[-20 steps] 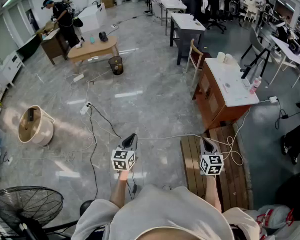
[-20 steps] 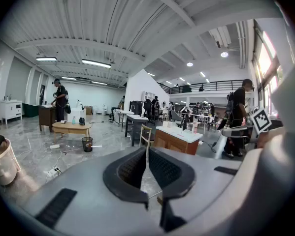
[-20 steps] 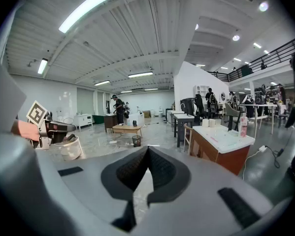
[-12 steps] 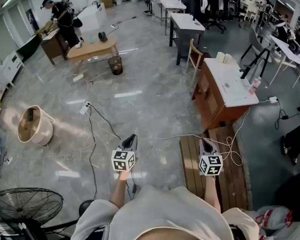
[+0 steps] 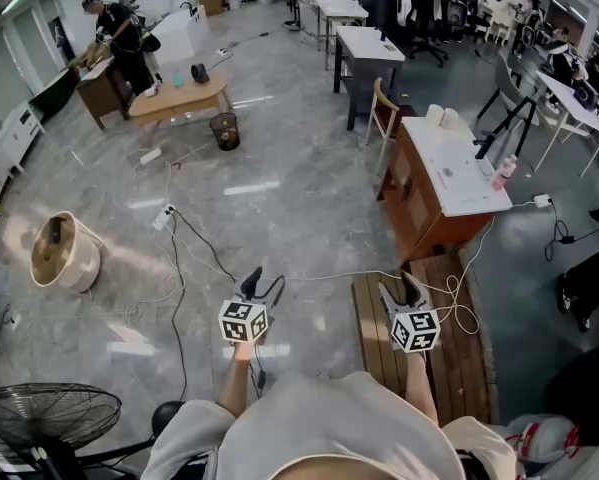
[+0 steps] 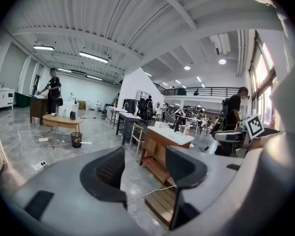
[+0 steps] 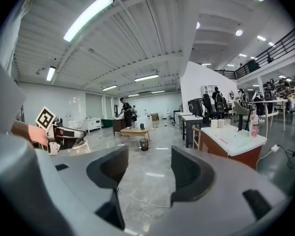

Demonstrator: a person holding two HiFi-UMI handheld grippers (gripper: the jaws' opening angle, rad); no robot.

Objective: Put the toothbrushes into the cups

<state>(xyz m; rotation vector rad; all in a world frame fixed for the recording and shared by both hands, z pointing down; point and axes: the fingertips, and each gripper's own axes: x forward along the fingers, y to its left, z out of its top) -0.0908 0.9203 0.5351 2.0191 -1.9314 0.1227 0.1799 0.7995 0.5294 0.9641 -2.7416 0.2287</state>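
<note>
Two white cups (image 5: pixel 441 116) stand at the far end of a white-topped wooden desk (image 5: pixel 459 180), well ahead of me on the right. The cups (image 7: pixel 217 123) also show small in the right gripper view. I cannot make out any toothbrush. My left gripper (image 5: pixel 261 288) is held out over the floor, open, with nothing between its jaws. My right gripper (image 5: pixel 400 291) hangs over a low wooden pallet (image 5: pixel 379 340), open and empty too. The left gripper (image 6: pixel 145 168) and the right gripper (image 7: pixel 146 173) both point toward the desk.
A pink bottle (image 5: pixel 499 173) stands on the desk's right edge. Cables (image 5: pixel 194 243) run across the grey floor. A fan (image 5: pixel 49 413) is at lower left, a tipped bucket (image 5: pixel 57 251) at left. A chair (image 5: pixel 384 113) stands beside the desk. A person (image 5: pixel 119 43) works at far tables.
Both grippers' jaws were together before and now stand apart. The scene has shifted slightly, with the desk a little nearer.
</note>
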